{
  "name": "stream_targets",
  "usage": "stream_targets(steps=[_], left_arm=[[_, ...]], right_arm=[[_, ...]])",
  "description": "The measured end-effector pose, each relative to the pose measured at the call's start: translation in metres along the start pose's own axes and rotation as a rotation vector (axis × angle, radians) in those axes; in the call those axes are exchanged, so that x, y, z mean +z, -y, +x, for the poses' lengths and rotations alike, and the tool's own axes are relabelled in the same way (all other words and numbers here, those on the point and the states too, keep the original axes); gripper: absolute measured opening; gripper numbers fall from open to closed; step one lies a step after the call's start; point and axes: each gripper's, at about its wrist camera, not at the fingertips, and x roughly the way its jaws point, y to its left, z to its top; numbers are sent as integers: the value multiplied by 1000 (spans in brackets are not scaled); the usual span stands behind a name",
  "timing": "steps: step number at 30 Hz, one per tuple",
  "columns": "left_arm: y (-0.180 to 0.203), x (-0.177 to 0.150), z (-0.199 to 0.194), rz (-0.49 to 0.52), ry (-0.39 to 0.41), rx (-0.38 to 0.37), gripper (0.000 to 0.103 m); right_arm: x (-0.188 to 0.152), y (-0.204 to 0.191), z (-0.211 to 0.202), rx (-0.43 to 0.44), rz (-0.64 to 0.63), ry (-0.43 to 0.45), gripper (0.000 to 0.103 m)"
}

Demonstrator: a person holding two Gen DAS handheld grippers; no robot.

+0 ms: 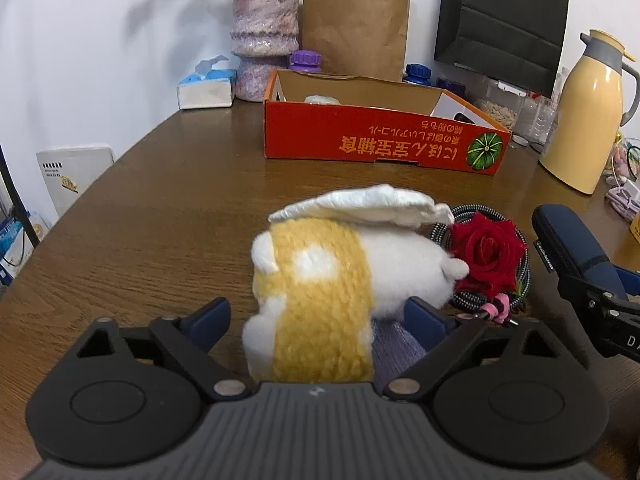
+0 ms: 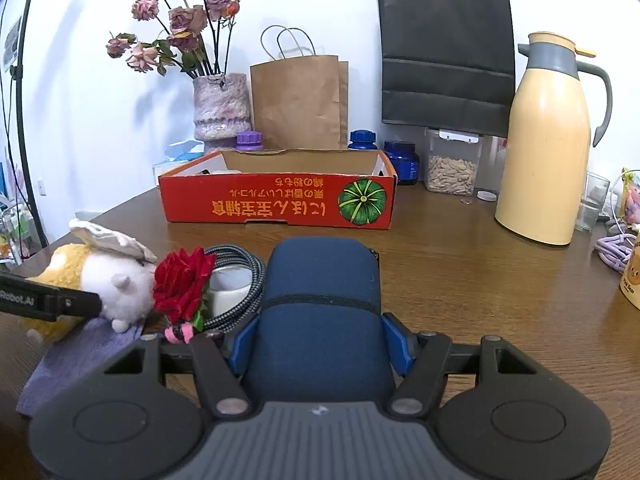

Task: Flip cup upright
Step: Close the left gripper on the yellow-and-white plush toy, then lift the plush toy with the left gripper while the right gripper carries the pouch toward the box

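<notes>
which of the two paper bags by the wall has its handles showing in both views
The brown paper bag, standing behind the orange box beside the vase; the black bag's handles are cropped out of the left wrist view.

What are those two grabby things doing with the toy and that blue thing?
The right gripper is clamped on a dark blue fabric-covered cup lying tilted over the brown wooden table. The left gripper straddles a yellow-and-white plush toy, pads not pressing. A red rose lies beside the toy.
</notes>
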Motion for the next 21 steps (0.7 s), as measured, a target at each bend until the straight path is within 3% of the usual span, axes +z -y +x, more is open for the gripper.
stream_targets(steps=[9, 21], left_arm=[[-3, -7, 4, -5, -13, 9, 53], [2, -8, -17, 27, 49, -18, 51]], right_arm=[[-1, -1, -2, 3, 3, 7, 64], [0, -1, -3, 2, 9, 17, 64]])
